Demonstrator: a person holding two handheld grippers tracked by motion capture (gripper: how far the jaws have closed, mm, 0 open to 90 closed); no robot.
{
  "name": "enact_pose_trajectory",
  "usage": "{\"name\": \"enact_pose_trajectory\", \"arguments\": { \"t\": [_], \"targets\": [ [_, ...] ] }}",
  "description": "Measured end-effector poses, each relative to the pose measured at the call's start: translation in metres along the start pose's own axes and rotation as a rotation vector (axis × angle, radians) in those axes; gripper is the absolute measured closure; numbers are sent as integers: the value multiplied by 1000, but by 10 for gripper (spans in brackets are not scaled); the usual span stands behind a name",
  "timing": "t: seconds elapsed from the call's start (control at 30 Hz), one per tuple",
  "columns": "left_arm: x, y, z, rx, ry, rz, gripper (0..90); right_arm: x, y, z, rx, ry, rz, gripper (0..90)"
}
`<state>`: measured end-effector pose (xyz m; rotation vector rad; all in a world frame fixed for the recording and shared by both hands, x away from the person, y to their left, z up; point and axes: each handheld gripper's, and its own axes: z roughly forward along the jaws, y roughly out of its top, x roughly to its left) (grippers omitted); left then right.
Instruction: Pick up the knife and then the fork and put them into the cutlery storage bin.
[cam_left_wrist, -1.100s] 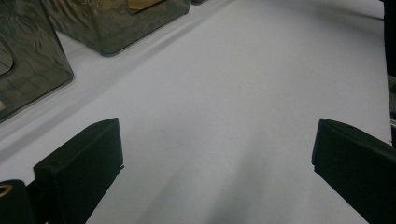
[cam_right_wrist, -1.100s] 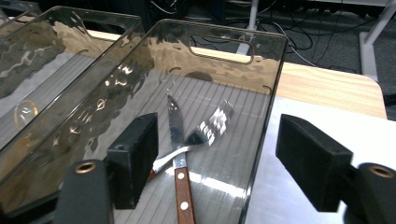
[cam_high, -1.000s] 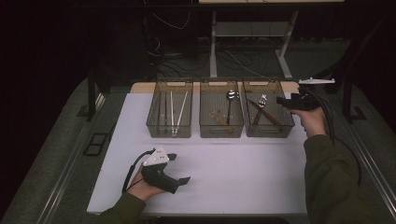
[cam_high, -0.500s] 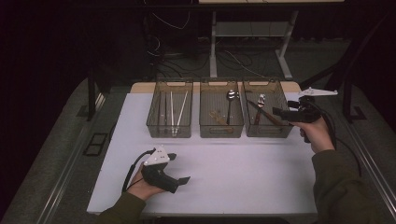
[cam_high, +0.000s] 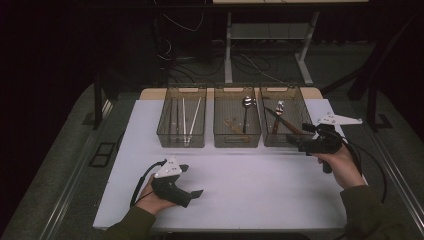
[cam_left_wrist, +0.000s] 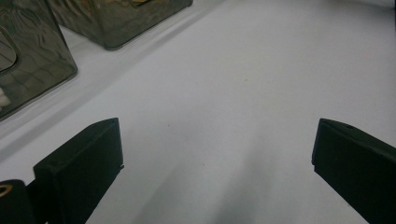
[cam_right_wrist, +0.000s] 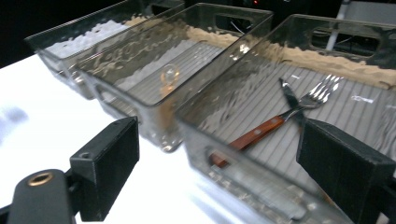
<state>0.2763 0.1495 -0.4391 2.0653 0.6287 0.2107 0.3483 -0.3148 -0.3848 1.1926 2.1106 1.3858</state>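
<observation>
Three clear bins stand in a row at the back of the white table (cam_high: 260, 190). The left bin (cam_high: 182, 140) holds chopsticks (cam_high: 184, 116). A spoon (cam_high: 246, 106) lies in the middle bin (cam_high: 237, 139), and the right bin (cam_high: 275, 140) holds a wooden-handled fork (cam_right_wrist: 280, 122) and a knife (cam_right_wrist: 290, 99). My right gripper (cam_high: 299, 135) hovers open at the right bin's front right corner with nothing between its jaws, also seen in its own view (cam_right_wrist: 217, 158). My left gripper (cam_high: 191, 181) rests open on the bare table at the front left, jaws wide apart (cam_left_wrist: 217, 154).
A dark floor and a table frame (cam_high: 230, 45) with cables lie beyond the bins. The table's front edge (cam_high: 220, 227) runs just past the left hand. A cable (cam_high: 370, 170) trails from the right gripper.
My right gripper has come down and back from over the right bin to its front right corner. The left gripper has stayed put.
</observation>
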Motion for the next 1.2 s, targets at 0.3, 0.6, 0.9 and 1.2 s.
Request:
{"name": "enact_pose_trajectory", "arguments": {
  "t": [0.3,0.6,0.9,1.2],
  "targets": [
    [0,0,-1,-1,3,-1,2,23,-29,-10,-17,26,-18,135],
    [0,0,0,-3,3,-3,2,43,-65,-10,37,63,-40,135],
    [-1,0,-1,-5,3,-4,2,61,-84,-14,96,88,-78,135],
    [-1,0,-1,-3,3,-2,2,68,-91,-18,117,96,-99,135]
  ]
}}
